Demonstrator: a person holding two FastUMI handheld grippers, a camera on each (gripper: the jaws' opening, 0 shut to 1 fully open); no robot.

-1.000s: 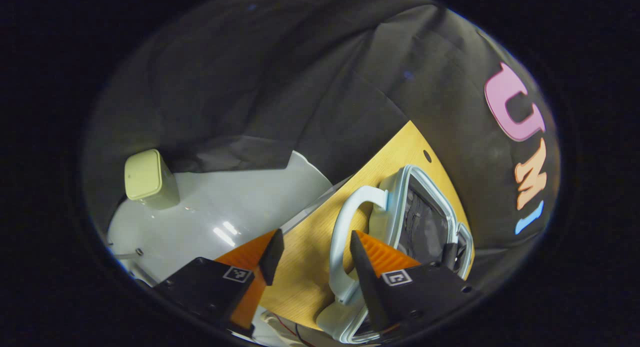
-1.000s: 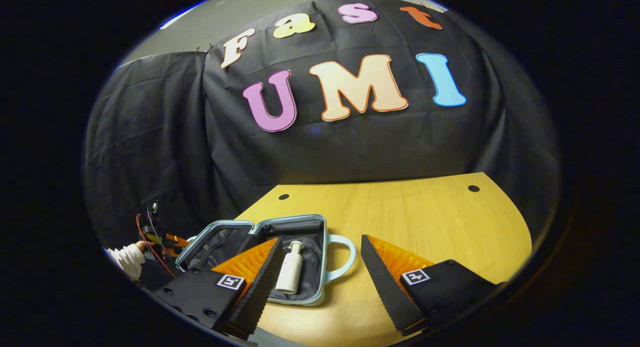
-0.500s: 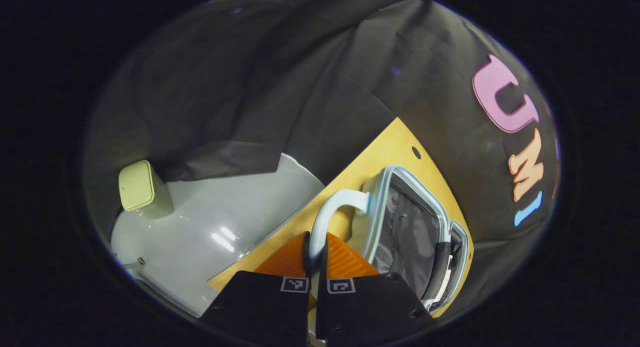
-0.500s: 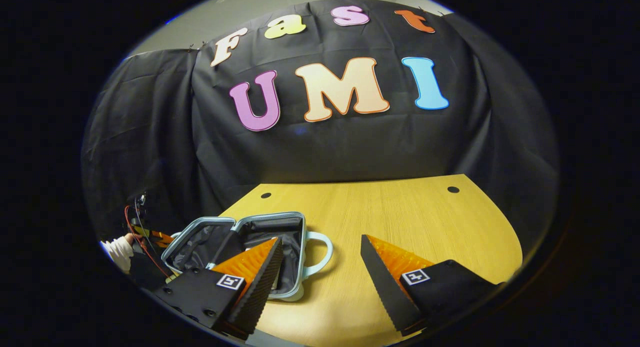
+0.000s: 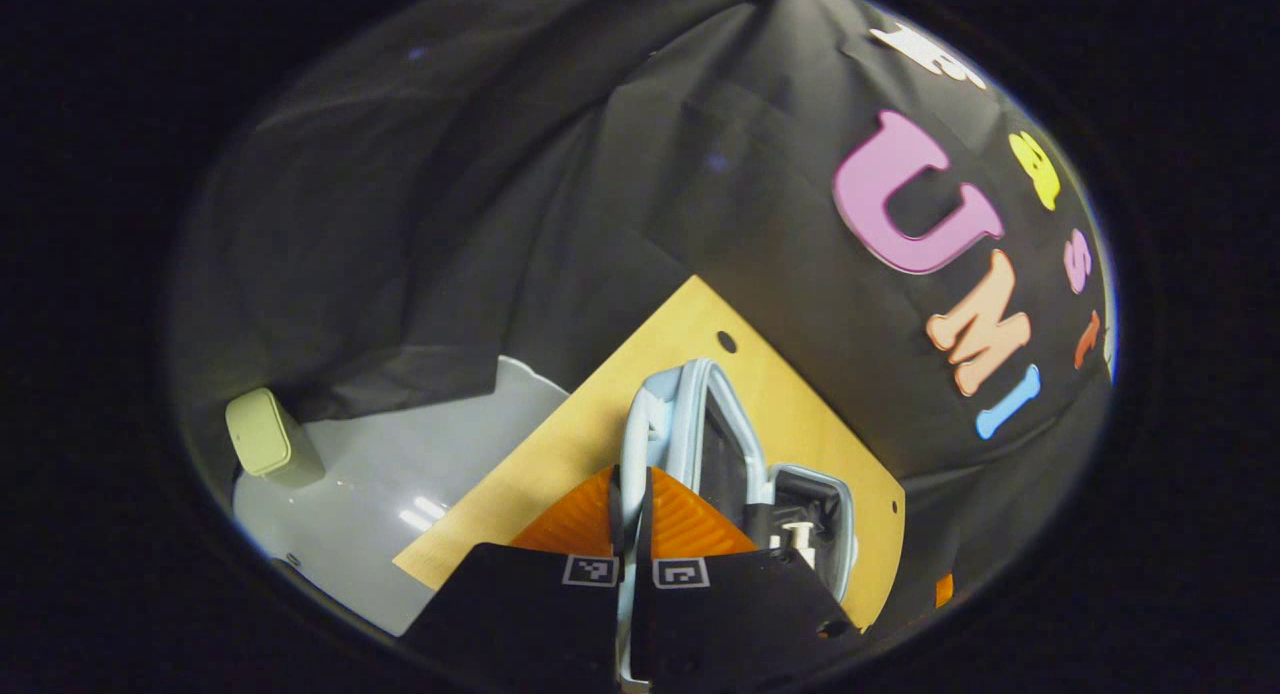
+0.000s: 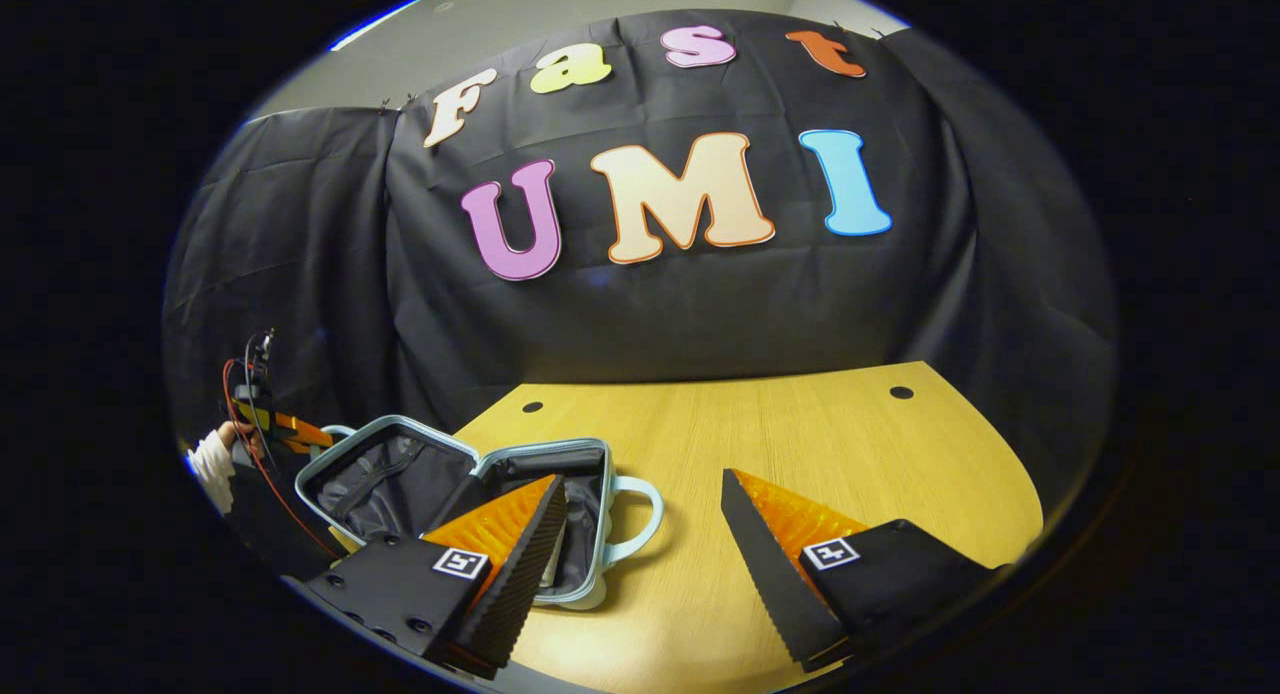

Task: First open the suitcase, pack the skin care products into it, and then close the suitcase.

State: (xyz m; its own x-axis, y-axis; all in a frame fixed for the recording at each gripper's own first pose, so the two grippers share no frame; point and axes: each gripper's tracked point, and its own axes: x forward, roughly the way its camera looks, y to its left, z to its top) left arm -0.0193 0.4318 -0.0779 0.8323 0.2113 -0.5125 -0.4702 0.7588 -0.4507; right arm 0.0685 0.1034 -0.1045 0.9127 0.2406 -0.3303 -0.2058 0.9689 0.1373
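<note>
Since the last frame I'd swung the lid half (image 6: 385,474) of the suitcase (image 6: 560,504) up off the wooden table (image 6: 800,454), left gripper (image 5: 632,494) clamped tight on that half's pale-blue handle (image 5: 632,444). A white skincare bottle (image 5: 797,536) lay inside the base half. Off to the right, my right gripper (image 6: 640,534) hung wide open over the table just beside the case, gripping nothing.
</note>
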